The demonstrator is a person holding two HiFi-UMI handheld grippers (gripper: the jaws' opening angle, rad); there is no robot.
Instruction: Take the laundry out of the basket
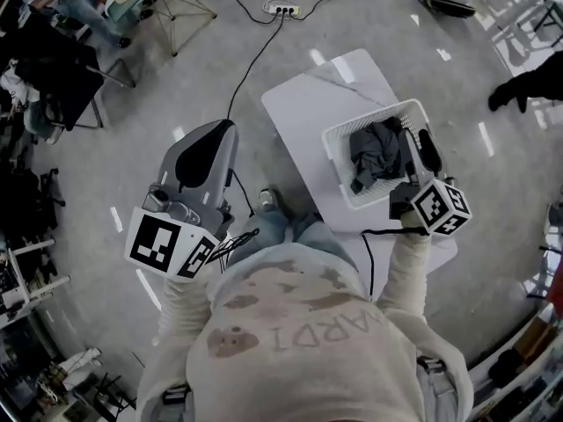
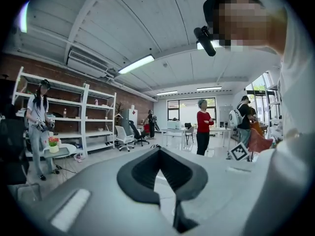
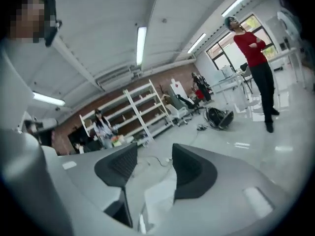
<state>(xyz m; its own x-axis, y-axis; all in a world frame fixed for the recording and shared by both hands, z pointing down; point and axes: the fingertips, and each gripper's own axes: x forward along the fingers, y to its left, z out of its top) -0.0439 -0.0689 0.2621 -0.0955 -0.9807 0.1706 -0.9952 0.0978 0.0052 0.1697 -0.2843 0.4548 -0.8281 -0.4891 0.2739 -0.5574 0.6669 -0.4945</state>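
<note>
A white slatted laundry basket (image 1: 339, 143) stands on a small white table (image 1: 308, 95) in front of me. Dark grey clothing (image 1: 374, 152) lies crumpled inside it. My right gripper (image 1: 420, 143) hovers over the basket's right side, level with the clothes, open and empty; in the right gripper view (image 3: 153, 149) its dark pads stand apart, with only floor and the white table (image 3: 157, 191) between them. My left gripper (image 1: 224, 128) is off to the left of the table, over the floor. Its jaws meet at the tips (image 2: 158, 151) and hold nothing.
A black cable runs across the floor from a power strip (image 1: 283, 10) to near the table. A wire stand (image 1: 180, 11) and chairs (image 1: 62, 86) are at the far left. A person's shoe (image 1: 519, 86) is at the right. White shelves (image 2: 93, 117) and a person in red (image 2: 203, 124) stand farther off.
</note>
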